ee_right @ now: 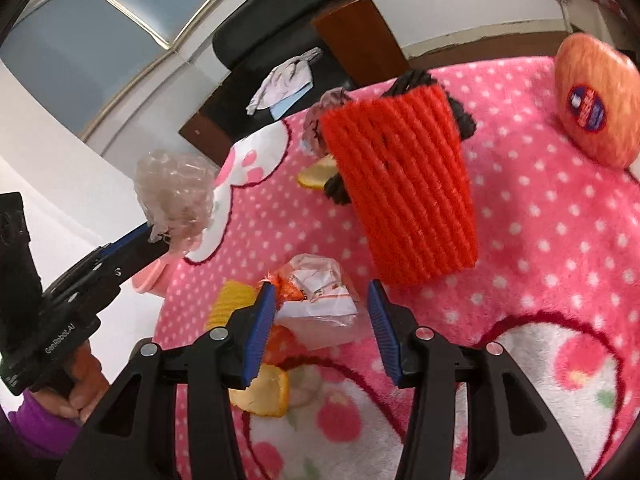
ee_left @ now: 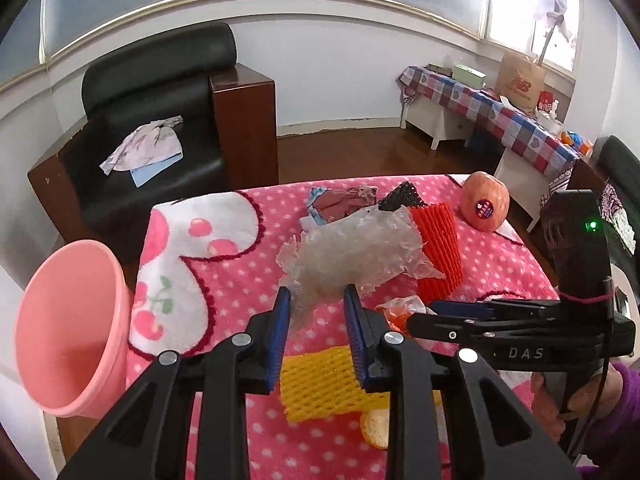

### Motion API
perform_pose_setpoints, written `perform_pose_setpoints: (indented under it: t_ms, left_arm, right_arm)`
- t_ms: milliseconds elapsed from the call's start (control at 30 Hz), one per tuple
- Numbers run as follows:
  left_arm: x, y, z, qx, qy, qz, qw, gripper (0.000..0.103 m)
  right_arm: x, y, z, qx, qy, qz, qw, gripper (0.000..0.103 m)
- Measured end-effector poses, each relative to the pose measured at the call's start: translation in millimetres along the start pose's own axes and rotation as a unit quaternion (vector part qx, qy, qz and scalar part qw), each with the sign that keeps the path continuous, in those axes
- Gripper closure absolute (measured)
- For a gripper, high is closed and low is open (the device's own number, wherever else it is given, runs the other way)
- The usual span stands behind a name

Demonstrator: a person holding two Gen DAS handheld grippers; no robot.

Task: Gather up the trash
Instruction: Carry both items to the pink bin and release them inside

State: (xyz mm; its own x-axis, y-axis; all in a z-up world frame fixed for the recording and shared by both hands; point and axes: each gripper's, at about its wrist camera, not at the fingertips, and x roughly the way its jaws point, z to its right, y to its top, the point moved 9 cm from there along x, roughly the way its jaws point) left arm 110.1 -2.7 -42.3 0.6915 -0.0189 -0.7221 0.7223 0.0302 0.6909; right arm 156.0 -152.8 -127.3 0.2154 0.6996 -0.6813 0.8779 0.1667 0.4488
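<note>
Crumpled clear plastic film (ee_left: pixel 352 256), clamped in the left gripper (ee_left: pixel 318 300), is held above the pink dotted blanket (ee_left: pixel 500 264); the pink plastic bin (ee_left: pixel 68 332) lies to its left. Only the right wrist view shows the right gripper (ee_right: pixel 320 296), jaws apart, straddling a small clear wrapper (ee_right: pixel 320 292).

1. We read "DAS" in pale letters on the black side of the right tongs (ee_left: pixel 460 312), seen from the left wrist view.
2. We read "GenRobot.AI" in small white letters on the black body of the left tongs (ee_right: pixel 160 236), seen from the right wrist view.
3. We see the New Balance "NB" logo on the brown paper bag (ee_left: pixel 520 80) standing on the checked side table; the line beneath it is too small to read.
4. The apple (ee_left: pixel 484 202) carries a round blue and red sticker; we cannot read its print.
</note>
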Motion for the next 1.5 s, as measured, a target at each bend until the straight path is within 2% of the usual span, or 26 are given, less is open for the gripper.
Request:
perform_pose_setpoints:
  t_ms: [133,200,333,600,800,967,1167,1333,1500]
  left_arm:
    - [-3.2,-3.6,-1.0,-0.01,0.0,0.001,0.9999,0.077]
    - [-7.5,-5.5,-1.6,-0.013,-0.003,0.004,0.9999,0.077]
    - [-16.8,-7.8,-0.7,-0.018,-0.005,0.014,0.9997,0.077]
    - [-37.2,-8.8,-8.1,-0.023,0.002,0.033,0.9992,0.077]
    - [-57.8,-8.7,-38.5,-0.033,0.034,0.05,0.9976,0.077]
    - [-82.5,-7.4,-85.1,-0.05,0.081,0.074,0.9927,0.077]
    - [-102.9,-13.3,-149.3,-0.084,0.136,0.087,0.9833,0.076]
    - [-106.1,-26.6,-194.7,-0.118,0.167,0.079,0.9757,0.076]
    - [-94.8,-40.1,-233.2,-0.131,0.204,0.06,0.9683,0.076]
  right_arm:
    - [1.4,-5.2,-4.4,-0.011,0.006,-0.009,1.0,0.055]
    - [2.2,-9.9,-8.8,-0.013,0.011,-0.013,1.0,0.063]
    - [-6.5,-18.5,-18.1,-0.029,0.004,-0.003,1.0,0.068]
    - [-52.4,-10.2,-28.6,-0.034,-0.011,0.064,0.997,0.069]
    - [-64.9,10.8,-57.0,-0.046,0.001,0.1,0.994,0.069]
    - [-53.4,26.0,-95.4,-0.075,0.018,0.106,0.991,0.069]
    - [-18.3,45.1,-156.0,-0.117,0.042,0.087,0.988,0.069]
    - [17.1,51.3,-201.9,-0.147,0.058,0.065,0.985,0.069]
    - [63.5,50.9,-235.0,-0.165,0.063,0.029,0.984,0.069]
